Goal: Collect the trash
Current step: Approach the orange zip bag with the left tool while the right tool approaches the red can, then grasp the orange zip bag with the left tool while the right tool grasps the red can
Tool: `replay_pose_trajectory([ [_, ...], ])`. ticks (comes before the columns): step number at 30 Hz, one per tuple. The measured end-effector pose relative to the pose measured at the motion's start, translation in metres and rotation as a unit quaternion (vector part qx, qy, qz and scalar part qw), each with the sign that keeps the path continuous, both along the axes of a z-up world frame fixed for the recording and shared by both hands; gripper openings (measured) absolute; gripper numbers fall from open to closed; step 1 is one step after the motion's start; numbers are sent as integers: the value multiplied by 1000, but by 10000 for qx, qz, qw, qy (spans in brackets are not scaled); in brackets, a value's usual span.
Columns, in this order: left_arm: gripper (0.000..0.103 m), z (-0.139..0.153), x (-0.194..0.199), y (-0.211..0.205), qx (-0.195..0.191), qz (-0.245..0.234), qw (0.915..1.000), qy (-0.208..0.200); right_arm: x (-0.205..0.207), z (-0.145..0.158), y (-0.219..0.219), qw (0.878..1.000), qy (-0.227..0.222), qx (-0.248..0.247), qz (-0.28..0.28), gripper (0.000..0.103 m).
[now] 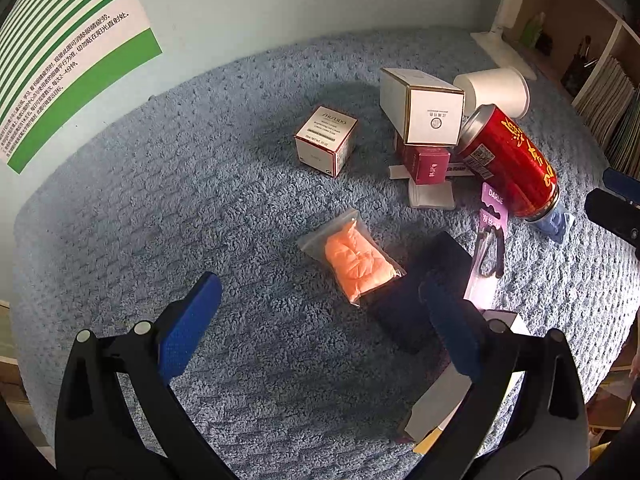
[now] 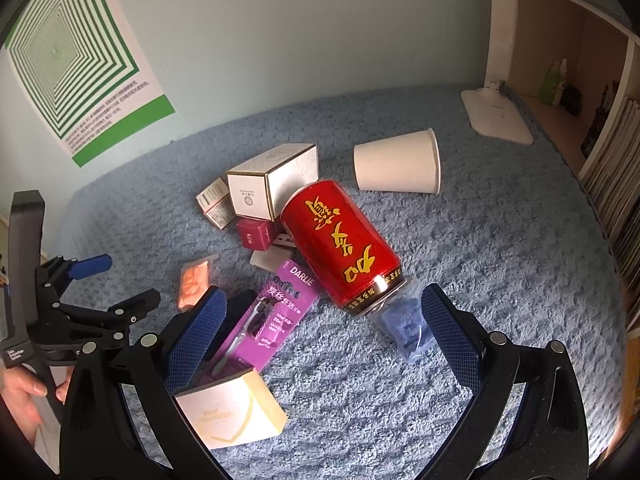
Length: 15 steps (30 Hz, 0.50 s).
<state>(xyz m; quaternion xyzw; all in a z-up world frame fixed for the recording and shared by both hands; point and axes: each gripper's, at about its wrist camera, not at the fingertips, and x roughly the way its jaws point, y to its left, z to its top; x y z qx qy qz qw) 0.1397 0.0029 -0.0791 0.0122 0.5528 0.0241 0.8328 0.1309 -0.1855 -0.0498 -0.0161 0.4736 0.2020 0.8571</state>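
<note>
Left gripper (image 1: 320, 316) is held wide open, nothing gripped; orange bag (image 1: 352, 258) lies at 12 o'clock between its fingers. Right gripper (image 2: 324, 332) is also spread wide, empty; red can (image 2: 340, 246) lies tilted at 12 o'clock on the blue carpet (image 2: 500, 240), paper cup (image 2: 396, 166) at 1 o'clock.

Pale blue wall (image 2: 280, 40), green-striped poster (image 1: 60, 60); blue carpet (image 1: 200, 180); wooden shelving (image 2: 580, 80), contents indistinct; white lamp base (image 2: 496, 114).

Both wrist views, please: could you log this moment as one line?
left gripper: open, empty, above clear bag of orange material | right gripper: open, empty, near tipped red drink can | blue towel surface: cluttered
</note>
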Motion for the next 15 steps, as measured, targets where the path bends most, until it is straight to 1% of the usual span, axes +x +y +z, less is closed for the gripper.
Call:
replay_pose_trajectory([
  [2, 96, -6, 6, -1, -11, -1, 10000, 80, 7, -5, 2, 10000, 63, -21, 42, 97],
  [6, 96, -19, 16, 1, -189, 37, 9994, 288, 20, -16, 8, 9998, 147, -105, 104, 97],
  [10, 96, -33, 24, 1, -141, 159, 9987, 472, 33, -26, 14, 9995, 200, -202, 145, 96],
  [12, 96, -37, 27, 1, -176, 239, 9981, 544, 39, -30, 16, 9994, 204, -257, 145, 96],
  [13, 95, -40, 29, 3, -248, 275, 9976, 592, 42, -33, 18, 9992, 220, -292, 167, 96],
  [15, 89, -46, 32, 4, -364, 352, 9963, 689, 48, -37, 22, 9988, 215, -394, 209, 96],
])
